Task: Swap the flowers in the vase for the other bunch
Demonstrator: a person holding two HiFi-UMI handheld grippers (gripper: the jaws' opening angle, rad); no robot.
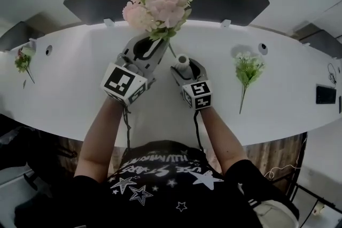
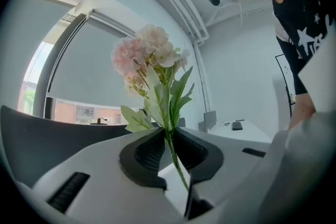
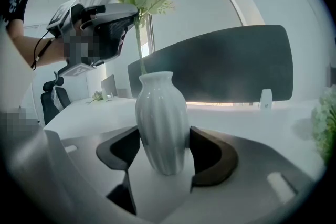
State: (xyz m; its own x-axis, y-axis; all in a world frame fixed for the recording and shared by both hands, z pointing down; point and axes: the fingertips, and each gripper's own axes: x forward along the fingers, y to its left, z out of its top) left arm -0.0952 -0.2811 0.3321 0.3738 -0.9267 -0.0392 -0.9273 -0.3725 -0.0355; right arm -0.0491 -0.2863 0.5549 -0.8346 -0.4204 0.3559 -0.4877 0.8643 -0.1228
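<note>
Gripping white vase [image 3: 161,118] with right gripper [image 3: 164,150]; left gripper [image 2: 168,140] clamped on pink bunch [image 2: 149,52] stem, tip at vase mouth.

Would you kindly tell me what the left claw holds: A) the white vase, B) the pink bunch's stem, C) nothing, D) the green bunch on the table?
B: the left claw is clamped on the pink bunch's stem; the right claw holds the white vase.
</note>
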